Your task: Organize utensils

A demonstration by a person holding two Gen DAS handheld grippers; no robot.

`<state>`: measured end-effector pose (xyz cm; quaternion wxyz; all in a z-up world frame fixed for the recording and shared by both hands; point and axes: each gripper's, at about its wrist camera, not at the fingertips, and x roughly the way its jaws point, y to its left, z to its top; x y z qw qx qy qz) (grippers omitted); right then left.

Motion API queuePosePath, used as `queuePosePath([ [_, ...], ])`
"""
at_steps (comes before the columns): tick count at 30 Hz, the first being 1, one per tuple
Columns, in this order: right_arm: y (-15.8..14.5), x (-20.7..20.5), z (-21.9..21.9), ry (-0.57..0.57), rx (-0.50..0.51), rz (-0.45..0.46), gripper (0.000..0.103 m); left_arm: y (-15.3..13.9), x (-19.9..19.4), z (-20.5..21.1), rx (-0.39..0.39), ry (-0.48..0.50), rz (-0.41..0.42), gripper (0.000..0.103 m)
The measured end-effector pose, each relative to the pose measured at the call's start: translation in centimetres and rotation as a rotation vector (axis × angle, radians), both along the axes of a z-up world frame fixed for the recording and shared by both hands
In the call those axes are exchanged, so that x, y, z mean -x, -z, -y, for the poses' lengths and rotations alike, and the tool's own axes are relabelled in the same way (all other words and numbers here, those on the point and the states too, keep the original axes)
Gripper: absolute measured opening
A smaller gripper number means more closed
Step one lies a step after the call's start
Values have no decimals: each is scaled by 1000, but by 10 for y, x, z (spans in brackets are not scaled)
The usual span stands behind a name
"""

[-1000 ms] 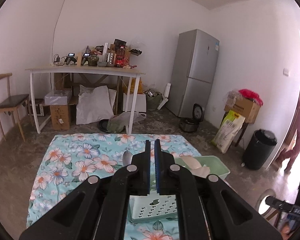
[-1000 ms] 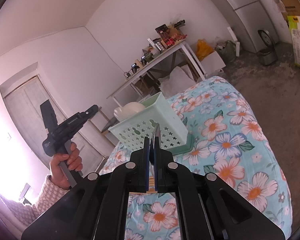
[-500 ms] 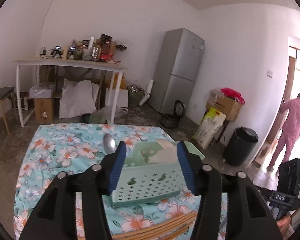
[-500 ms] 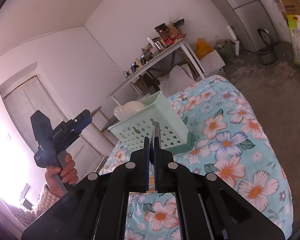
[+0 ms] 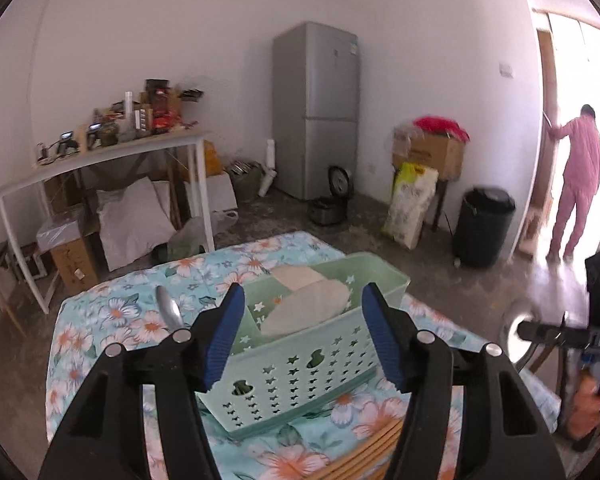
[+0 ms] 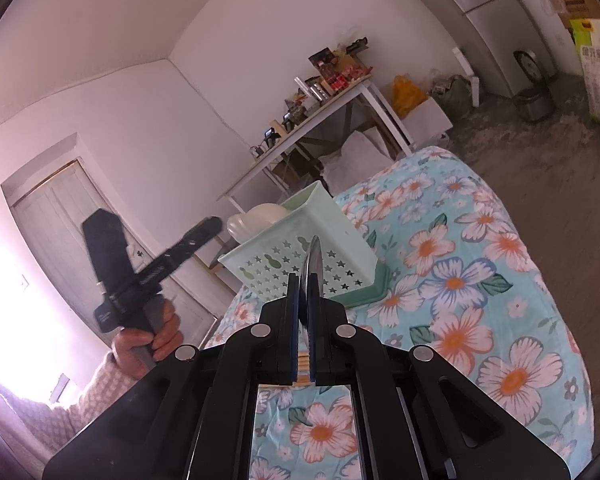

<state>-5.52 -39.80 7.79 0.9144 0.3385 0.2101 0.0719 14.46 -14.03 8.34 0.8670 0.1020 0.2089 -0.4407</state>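
Opening wider than before: left gripper [image 5: 302, 336] over basket [image 5: 300, 364] | right gripper [image 6: 304, 292] clamping spoon [image 6: 314, 256]

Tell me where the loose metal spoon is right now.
In the left wrist view, the metal spoon lies on the floral tablecloth, left of the green basket.

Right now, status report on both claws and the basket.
Left claw open, empty, facing the green basket. Right claw shut on metal utensil. Chopsticks near basket.
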Motion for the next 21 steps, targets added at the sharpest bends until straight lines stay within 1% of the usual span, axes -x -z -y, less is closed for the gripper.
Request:
queuePosePath([
  [2, 2, 0, 1, -3, -5, -1, 2, 5, -9, 6, -35, 26, -13, 59],
  [4, 3, 1, 3, -2, -11, 0, 2, 8, -18, 8, -44, 56, -39, 59],
  [5, 4, 0, 3, -2, -15, 0, 2, 9, -21, 10, -45, 70, -52, 57],
  [8, 8, -1, 4, 0, -26, -7, 2, 12, -30, 14, -46, 120, -91, 44],
  [9, 10, -1, 4, 1, -27, -11, 2, 11, -31, 16, -45, 126, -91, 41],
  [11, 12, -2, 4, 3, -30, -18, 2, 10, -34, 17, -39, 148, -95, 39],
  [15, 15, -2, 5, 8, -35, -30, 2, 5, -42, 13, 3, 191, -128, 26],
  [18, 18, -4, 5, 9, -43, -36, 2, 0, -44, 12, 29, 226, -148, 20],
  [21, 19, -5, 5, 10, -41, -45, 2, -4, -39, 13, 42, 259, -153, 9],
])
